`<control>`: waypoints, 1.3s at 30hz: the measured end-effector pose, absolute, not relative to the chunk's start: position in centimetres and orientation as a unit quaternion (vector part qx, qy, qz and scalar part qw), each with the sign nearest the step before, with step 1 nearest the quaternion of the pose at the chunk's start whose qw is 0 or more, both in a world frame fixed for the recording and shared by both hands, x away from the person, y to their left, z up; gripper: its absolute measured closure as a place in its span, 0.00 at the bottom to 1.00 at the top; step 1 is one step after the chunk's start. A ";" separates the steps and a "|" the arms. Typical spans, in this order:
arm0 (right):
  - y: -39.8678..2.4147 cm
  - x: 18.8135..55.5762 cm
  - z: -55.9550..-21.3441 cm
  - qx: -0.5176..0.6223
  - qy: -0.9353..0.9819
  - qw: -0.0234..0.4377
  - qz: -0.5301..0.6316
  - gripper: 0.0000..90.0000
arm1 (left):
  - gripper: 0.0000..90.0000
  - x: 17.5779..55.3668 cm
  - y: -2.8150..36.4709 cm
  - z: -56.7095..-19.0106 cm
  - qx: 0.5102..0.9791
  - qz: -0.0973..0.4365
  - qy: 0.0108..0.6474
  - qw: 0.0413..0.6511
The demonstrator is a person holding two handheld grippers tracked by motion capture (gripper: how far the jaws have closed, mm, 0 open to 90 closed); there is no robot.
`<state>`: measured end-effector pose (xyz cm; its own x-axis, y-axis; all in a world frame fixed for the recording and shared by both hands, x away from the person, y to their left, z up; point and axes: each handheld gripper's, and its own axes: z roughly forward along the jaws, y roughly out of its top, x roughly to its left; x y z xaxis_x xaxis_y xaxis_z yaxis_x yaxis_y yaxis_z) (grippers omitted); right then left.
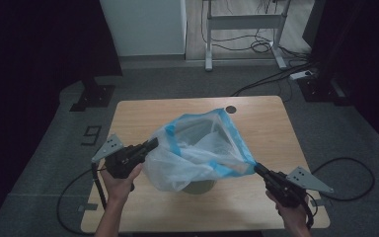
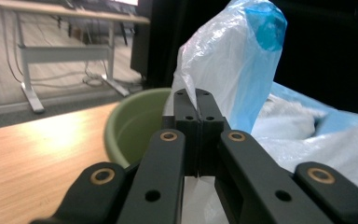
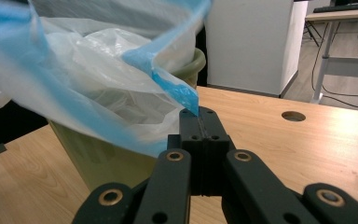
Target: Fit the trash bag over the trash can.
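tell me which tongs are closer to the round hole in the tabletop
Right. The right tongs grip the plastic bag's blue rim on the side of the table where the hole lies; the left tongs pinch the bag across the green bin, farther from it.

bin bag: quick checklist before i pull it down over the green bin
1. Left gripper clamped on the bin bag: ok, its fingers are closed with the film pinched between them.
2. Right gripper clamped on the bag's blue rim: ok, closed on the blue edge.
3. Bag mouth spread open between the two grippers: ok in the high view.
4. Green bin under the bag: ok, it sits beneath the film, upright on the table.
5. Rim of the bag fully around the bin's lip: cannot tell, the film hides the far side.
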<state>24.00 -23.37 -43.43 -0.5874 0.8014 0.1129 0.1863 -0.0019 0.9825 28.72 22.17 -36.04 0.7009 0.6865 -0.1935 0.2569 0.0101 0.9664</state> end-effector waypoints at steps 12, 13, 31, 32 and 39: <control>-23.6 23.7 -46.4 0.401 0.673 0.225 0.580 0.99 | 1.00 26.2 25.6 -40.2 0.651 0.123 0.369 0.652; -23.5 23.8 -46.6 0.402 0.674 0.224 0.577 0.99 | 1.00 26.2 25.8 -40.7 0.650 0.118 0.372 0.652; -21.8 27.5 -48.8 0.426 0.706 0.215 0.523 0.99 | 0.99 28.4 24.9 -44.9 0.683 0.080 0.412 0.597; -21.6 27.6 -49.0 0.425 0.712 0.214 0.517 0.99 | 1.00 28.4 24.9 -44.9 0.685 0.080 0.414 0.595; -21.2 27.8 -49.8 0.430 0.723 0.211 0.498 0.99 | 1.00 28.5 25.5 -45.0 0.693 0.076 0.423 0.579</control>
<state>27.81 -21.16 -49.81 -0.5419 0.8314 0.1228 0.4115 0.1351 0.9013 28.53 25.47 -44.95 0.6311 0.6734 -0.3851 0.4979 0.0291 0.8667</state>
